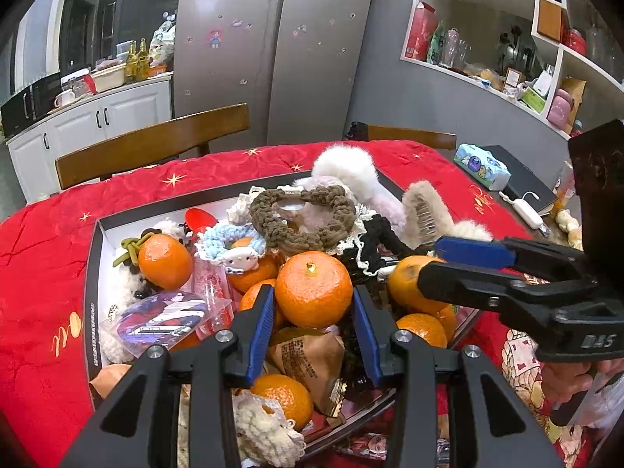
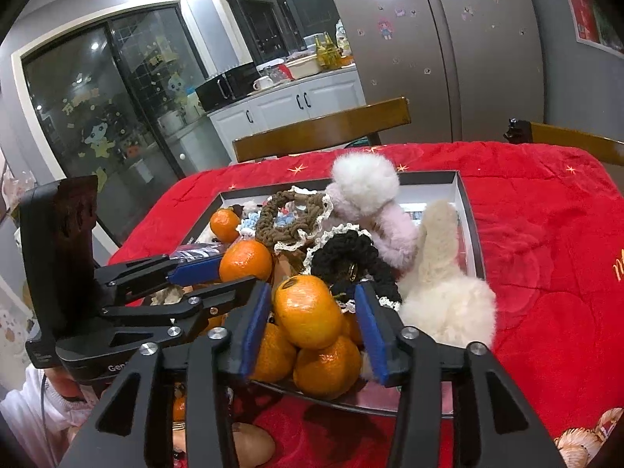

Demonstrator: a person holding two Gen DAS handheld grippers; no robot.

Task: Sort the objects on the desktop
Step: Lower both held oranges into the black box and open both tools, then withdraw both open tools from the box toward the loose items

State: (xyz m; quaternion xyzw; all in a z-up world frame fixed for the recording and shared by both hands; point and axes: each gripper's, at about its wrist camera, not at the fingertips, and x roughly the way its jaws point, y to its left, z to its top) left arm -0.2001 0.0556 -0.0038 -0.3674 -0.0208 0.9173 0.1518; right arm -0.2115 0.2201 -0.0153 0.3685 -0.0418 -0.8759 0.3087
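A shallow box (image 1: pixel 92 273) on the red tablecloth holds several oranges, hair scrunchies, fluffy hair clips and snack packets. My left gripper (image 1: pixel 312 312) has its blue pads on both sides of a large orange (image 1: pixel 313 290) at the top of the pile, touching it. My right gripper (image 2: pixel 310 321) has its pads closed on another orange (image 2: pixel 307 312) at the box's near right end; it also shows in the left wrist view (image 1: pixel 429 269). A black scrunchie (image 2: pixel 347 257) lies just behind that orange.
A brown scrunchie (image 1: pixel 308 214), white, pink and beige fluffy clips (image 1: pixel 347 167) and a badge (image 1: pixel 163 318) crowd the box. A tissue pack (image 1: pixel 481 165) and black book lie at the table's right. Wooden chairs (image 1: pixel 156 144) stand behind the table. A brown egg-like object (image 2: pixel 249 442) lies outside the box.
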